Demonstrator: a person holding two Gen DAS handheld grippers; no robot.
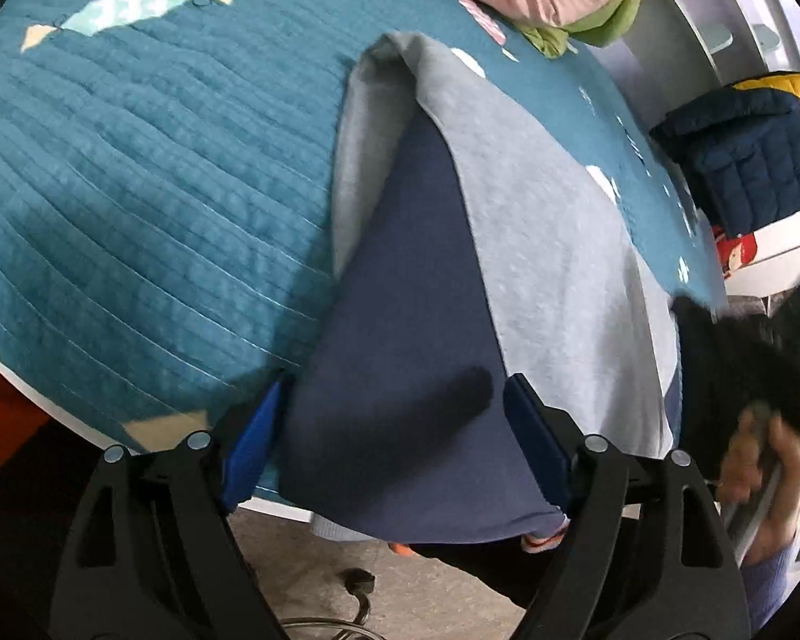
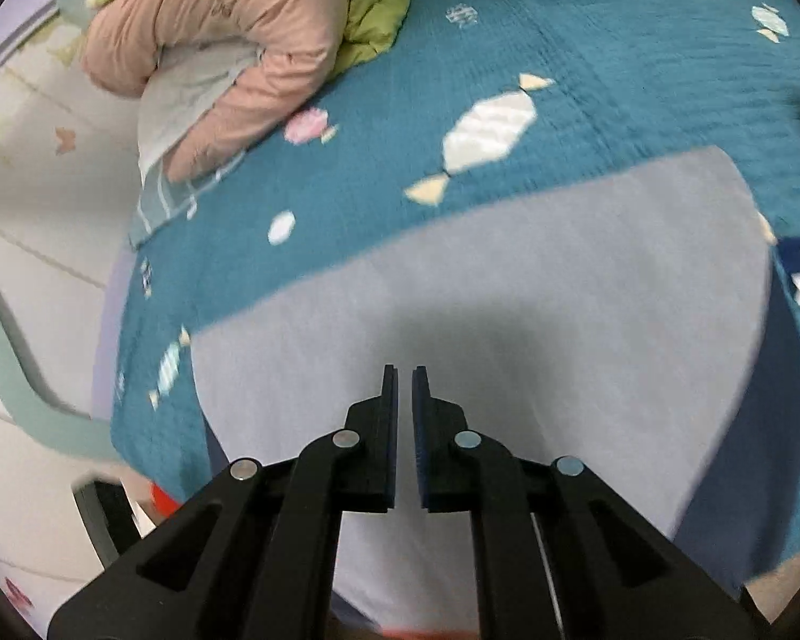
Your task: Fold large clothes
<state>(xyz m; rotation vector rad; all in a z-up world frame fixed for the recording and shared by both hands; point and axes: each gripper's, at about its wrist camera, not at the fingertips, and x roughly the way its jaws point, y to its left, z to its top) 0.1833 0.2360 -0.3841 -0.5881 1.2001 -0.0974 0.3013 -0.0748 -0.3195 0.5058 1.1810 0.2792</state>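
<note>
Garment (image 1: 533, 245) mid-fold on the bed (image 1: 149, 197), navy lining exposed lower centre.
Left gripper (image 1: 394, 437) jaws apart, empty; right gripper (image 2: 404, 389) jaws nearly together, empty: next, regrip an edge.

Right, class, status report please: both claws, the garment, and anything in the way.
Left claw open, straddling the navy panel of the grey garment. Right claw nearly shut, empty, above the grey cloth. Garment partly folded on the teal quilt. Pink bedding well clear.

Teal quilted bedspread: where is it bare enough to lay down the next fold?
The teal quilted bedspread is bare left of the grey-and-navy sweatshirt, out to the bed edge, and beyond its far edge. Crowded: the far corner, under the pink-and-green bedding pile.
</note>
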